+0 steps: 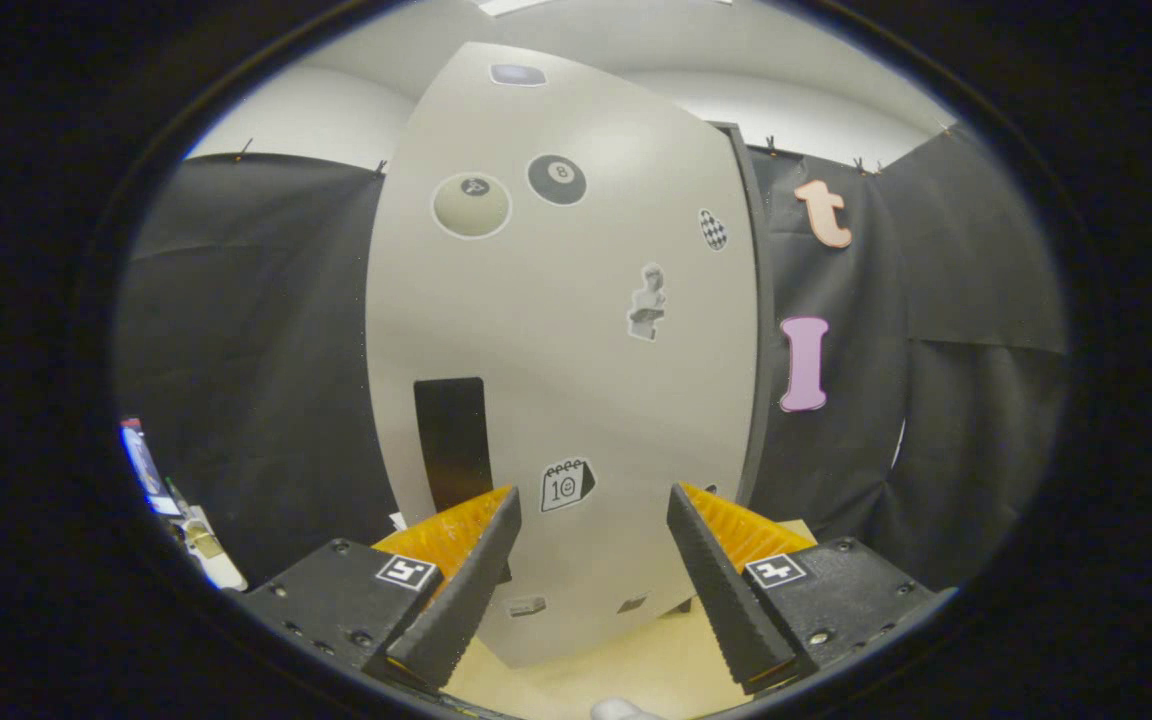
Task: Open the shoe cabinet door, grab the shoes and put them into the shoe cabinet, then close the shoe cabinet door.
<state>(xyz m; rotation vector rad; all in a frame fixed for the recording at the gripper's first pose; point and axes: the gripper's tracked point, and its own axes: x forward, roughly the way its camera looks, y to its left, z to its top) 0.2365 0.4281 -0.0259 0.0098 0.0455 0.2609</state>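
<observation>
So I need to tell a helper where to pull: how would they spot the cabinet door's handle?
The pale shoe cabinet door stands ahead of the open gripper. The handle is the tall dark rectangle low beside the calendar sticker, far bigger than any sticker.

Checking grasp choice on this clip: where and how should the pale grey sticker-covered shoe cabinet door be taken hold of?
Probably at the black vertical rectangular handle low on the pale grey sticker-covered shoe cabinet door, near its left edge. Come at it head-on, fingers straddling its narrow width, since it stands upright. The gripper is open, holding nothing, with the handle just ahead of its left finger.
</observation>
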